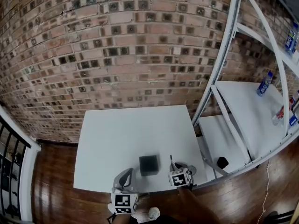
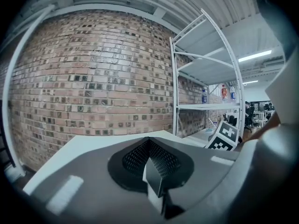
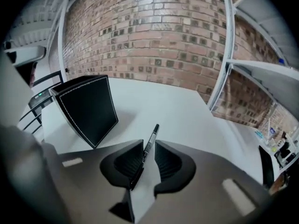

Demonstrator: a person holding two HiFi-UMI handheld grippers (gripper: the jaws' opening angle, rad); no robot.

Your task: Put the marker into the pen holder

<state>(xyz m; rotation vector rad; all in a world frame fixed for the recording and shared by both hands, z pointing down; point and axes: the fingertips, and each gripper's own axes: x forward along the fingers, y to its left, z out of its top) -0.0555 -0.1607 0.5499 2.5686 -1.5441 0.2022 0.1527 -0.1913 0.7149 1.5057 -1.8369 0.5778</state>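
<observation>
The black mesh pen holder [image 1: 148,164] stands near the front edge of the white table [image 1: 131,125]; in the right gripper view this square pen holder [image 3: 86,108] is ahead and to the left. My right gripper [image 1: 179,168] is just right of it, shut on a slim black marker [image 3: 148,146] that points forward past the jaw tips. In the head view the marker [image 1: 171,161] pokes out ahead of the gripper. My left gripper [image 1: 126,174] hovers at the table's front edge left of the holder, its jaws [image 2: 150,169] shut with nothing between them.
A brick wall rises behind the table. A white metal shelf rack [image 1: 243,106] stands close on the right, with bottles [image 1: 264,84] on its shelves and a small black object [image 1: 222,162] on its lowest shelf. A black railing [image 1: 11,157] is at the far left, over wooden floor.
</observation>
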